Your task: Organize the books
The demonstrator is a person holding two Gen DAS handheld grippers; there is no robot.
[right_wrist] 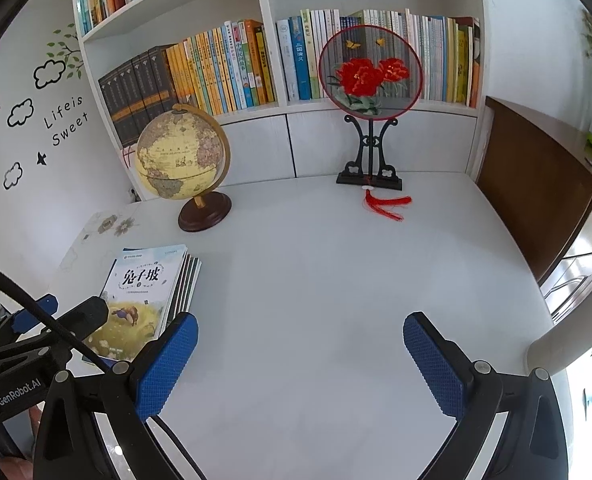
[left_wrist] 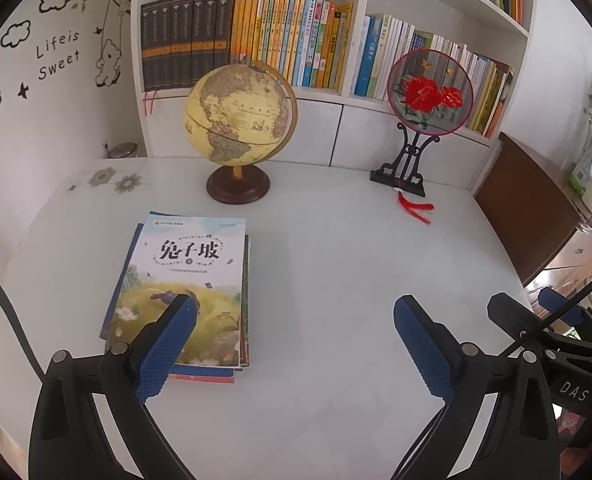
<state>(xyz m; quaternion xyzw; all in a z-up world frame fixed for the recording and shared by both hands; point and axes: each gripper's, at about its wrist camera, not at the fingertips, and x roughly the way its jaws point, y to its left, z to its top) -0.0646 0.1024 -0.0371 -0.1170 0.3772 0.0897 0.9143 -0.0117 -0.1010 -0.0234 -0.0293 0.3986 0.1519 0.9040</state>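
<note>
Both claws hover low over the white tabletop (left_wrist: pixel 336 280), side by side and pointed toward the shelf (left_wrist: pixel 352 32) at the back. The left claw (left_wrist: pixel 293 340) sits over the left part of the tabletop; the right claw (right_wrist: pixel 300 360) sits over the bare middle, and each shows at the edge of the other's view.

The hands holding them are out of sight. The left claw's near finger covers the lower corner of the books (left_wrist: pixel 183 292), so I cannot tell whether its pad touches the cover or floats above it. In the right view, the left claw's body and a black cable hide the lower left of the stack. The lower books show only as thin edges, so their number is unclear.

Each claw is spread wide and grasps nothing; between the blue pads lies only bare tabletop.

The books lie flat in a stack at the left front of the tabletop, the illustrated cover on top. The globe (left_wrist: pixel 239 120) stands just behind them, and the fan (left_wrist: pixel 430 94) stands well apart at the back right.
</note>
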